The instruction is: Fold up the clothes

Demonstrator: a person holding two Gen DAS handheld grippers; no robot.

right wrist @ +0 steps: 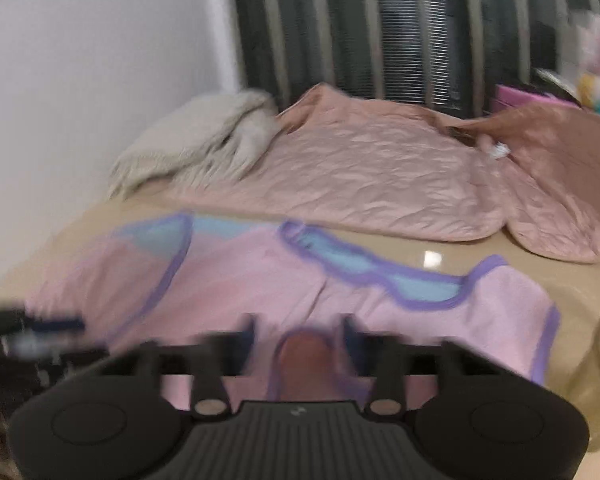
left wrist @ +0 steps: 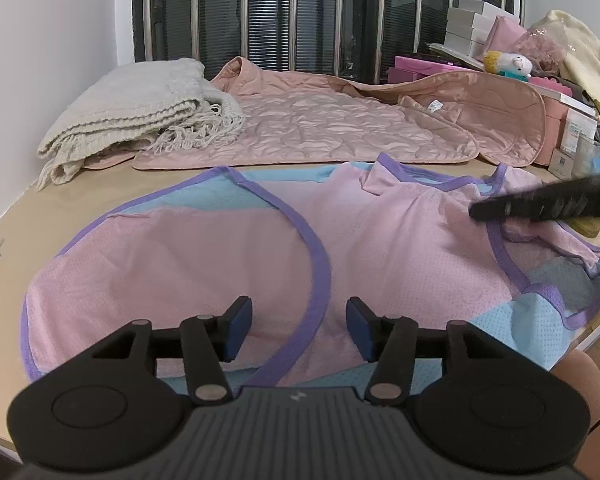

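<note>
**Tongs over pink vest, near worktop edge**

Left gripper (left wrist: 299, 327) released, pads apart above the purple-trimmed pink vest (left wrist: 204, 256), which lies flat along the worktop's (left wrist: 28, 224) near edge. Right gripper (right wrist: 300, 340) blurred; frames show fingers apart, grip undeterminable.

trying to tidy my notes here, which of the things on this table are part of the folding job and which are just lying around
Part of the job:
- pink mesh jersey with purple trim, spread flat
- left gripper, open over its near edge
- right gripper, over the jersey's right side

Lying about:
- quilted pink jacket behind it
- folded cream knit blanket
- stacked boxes and small plush toy
</note>
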